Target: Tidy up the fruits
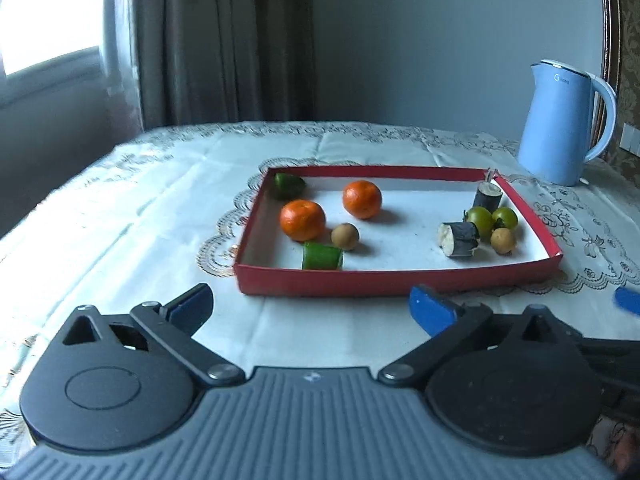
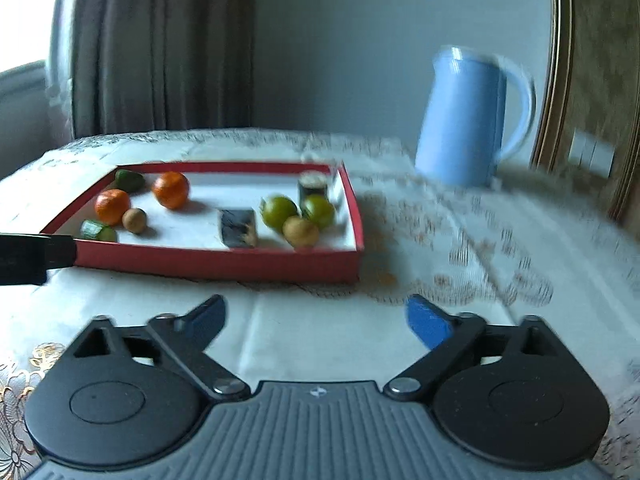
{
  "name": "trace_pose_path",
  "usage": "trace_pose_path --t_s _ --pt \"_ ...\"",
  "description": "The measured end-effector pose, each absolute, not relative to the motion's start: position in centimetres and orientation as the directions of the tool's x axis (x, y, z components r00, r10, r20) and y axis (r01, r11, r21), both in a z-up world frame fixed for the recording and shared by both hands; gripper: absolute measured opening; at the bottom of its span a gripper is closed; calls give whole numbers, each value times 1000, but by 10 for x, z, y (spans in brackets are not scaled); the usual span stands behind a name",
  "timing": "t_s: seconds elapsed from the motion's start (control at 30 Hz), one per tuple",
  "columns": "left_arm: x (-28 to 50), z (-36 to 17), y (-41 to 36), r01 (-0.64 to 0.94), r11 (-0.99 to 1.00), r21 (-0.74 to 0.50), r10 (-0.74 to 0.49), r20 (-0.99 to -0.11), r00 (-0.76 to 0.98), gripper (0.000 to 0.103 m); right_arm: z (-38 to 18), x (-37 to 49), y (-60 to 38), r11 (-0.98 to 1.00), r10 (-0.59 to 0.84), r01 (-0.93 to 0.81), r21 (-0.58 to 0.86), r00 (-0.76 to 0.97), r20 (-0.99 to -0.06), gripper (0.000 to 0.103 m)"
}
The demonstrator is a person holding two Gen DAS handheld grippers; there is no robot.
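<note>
Fruit sits inside a shallow red tray (image 1: 396,282) on the table (image 1: 120,220), which is covered by a white lace cloth. At the tray's left end I count two oranges (image 1: 303,219), a small brown fruit (image 1: 345,236) just beside the nearer orange, and two green cut pieces: one (image 1: 322,256) against the near wall, one (image 1: 289,185) in the far left corner. At the right end lie two green round fruits (image 1: 480,219) touching each other, a second brown fruit (image 1: 503,240) in front of them, and two dark-skinned cut stalk pieces, one lying on its side (image 1: 459,239) and one upright (image 1: 487,195) in the far right corner. My left tool (image 1: 311,309) hangs over bare cloth in front of the tray, fingers spread wide, gripping nothing. My right tool (image 2: 316,320) is likewise spread wide and empty, nearer the tray's right half; its view is blurred. A blue kettle (image 1: 560,120) stands on the table behind the tray's right corner, apart from it.
</note>
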State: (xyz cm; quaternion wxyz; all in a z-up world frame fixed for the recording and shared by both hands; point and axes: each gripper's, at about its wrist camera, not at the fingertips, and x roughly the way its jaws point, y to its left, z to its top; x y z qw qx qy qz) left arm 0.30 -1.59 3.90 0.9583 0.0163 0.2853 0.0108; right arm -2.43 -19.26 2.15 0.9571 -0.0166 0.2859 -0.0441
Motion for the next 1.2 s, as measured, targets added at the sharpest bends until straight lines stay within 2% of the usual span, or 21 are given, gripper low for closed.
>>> trace_pose_path --t_s 0.17,0.57,1.2 --pt "-5 41 -13 -28 998 65 59 -541 839 103 31 -27 -170 988 -146 103 -113 856 -495 103" --pt "-6 38 -11 -14 997 80 56 -540 840 103 22 -6 -179 991 -103 136 11 801 -589 103" --pt "-6 40 -14 15 997 72 26 -541 841 103 22 -1 -179 992 -79 123 34 797 -598 103"
